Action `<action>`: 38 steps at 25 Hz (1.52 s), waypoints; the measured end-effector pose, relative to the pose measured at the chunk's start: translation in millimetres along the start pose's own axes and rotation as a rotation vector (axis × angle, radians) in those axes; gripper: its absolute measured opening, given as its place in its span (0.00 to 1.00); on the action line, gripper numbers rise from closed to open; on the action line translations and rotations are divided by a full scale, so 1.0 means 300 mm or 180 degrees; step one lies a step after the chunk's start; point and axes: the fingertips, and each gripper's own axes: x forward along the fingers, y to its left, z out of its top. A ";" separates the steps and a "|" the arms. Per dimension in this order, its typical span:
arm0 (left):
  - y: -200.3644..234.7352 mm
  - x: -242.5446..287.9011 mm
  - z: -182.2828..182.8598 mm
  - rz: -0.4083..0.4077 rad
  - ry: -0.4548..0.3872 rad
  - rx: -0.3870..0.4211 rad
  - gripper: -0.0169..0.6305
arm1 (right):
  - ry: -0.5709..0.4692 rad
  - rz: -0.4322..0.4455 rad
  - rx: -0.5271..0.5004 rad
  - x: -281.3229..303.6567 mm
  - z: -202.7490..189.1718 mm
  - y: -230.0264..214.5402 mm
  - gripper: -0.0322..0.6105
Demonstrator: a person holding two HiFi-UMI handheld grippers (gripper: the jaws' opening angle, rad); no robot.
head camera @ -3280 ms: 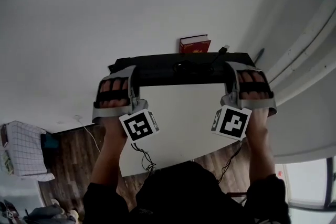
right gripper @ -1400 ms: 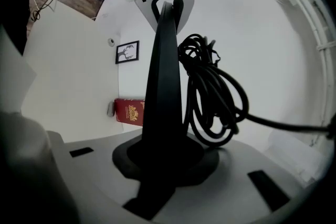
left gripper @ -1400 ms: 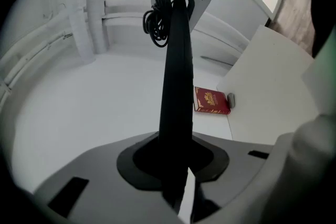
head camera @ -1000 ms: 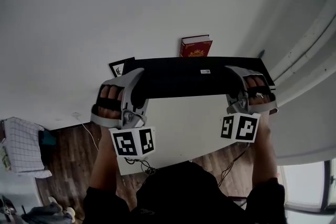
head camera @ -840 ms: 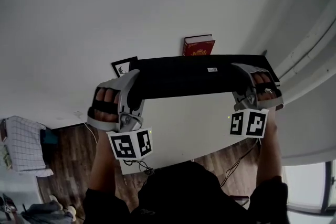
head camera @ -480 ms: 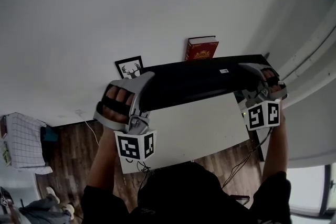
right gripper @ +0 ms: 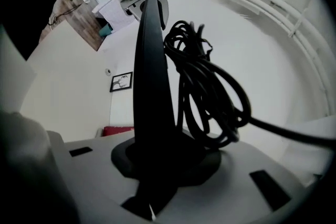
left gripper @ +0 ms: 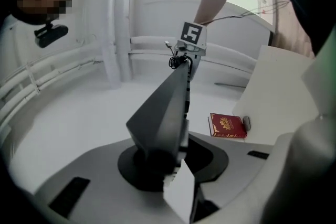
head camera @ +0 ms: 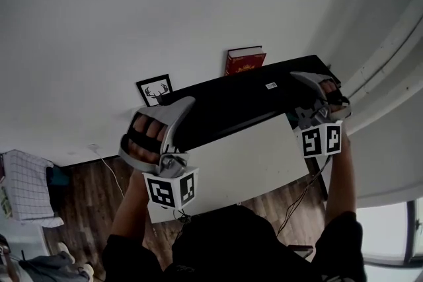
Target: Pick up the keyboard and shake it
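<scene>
Black flat keyboard (head camera: 241, 107) tilts above the white tabletop's (head camera: 254, 165) far edge, seemingly mid-shake. The left gripper (head camera: 180, 117) just clenched tighter and the right gripper (head camera: 307, 90) just eased, both grasping its ends. Next: swing back.

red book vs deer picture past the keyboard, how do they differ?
The red book has a red cover with a gold emblem; the deer picture is white in a black frame. The book shows a thick page edge; the picture looks flat. Both lie on the white surface beyond the keyboard.

place: home room | white desk (head camera: 254, 158), red book (head camera: 244, 61), deer picture (head camera: 154, 90), wood floor (head camera: 86, 198)
</scene>
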 end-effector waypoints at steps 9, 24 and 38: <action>0.011 0.022 -0.020 -0.0006 0.0086 -0.0240 0.19 | 0.0072 -0.0334 0.0058 0.003 0.004 -0.037 0.32; 0.017 0.084 -0.064 -0.0054 0.0048 -0.0055 0.20 | 0.0803 0.0135 -0.0399 -0.010 0.017 0.045 0.22; 0.047 0.042 0.170 -0.0078 -0.0008 0.0712 0.17 | 0.0917 -0.0078 -0.0450 -0.022 -0.136 -0.019 0.22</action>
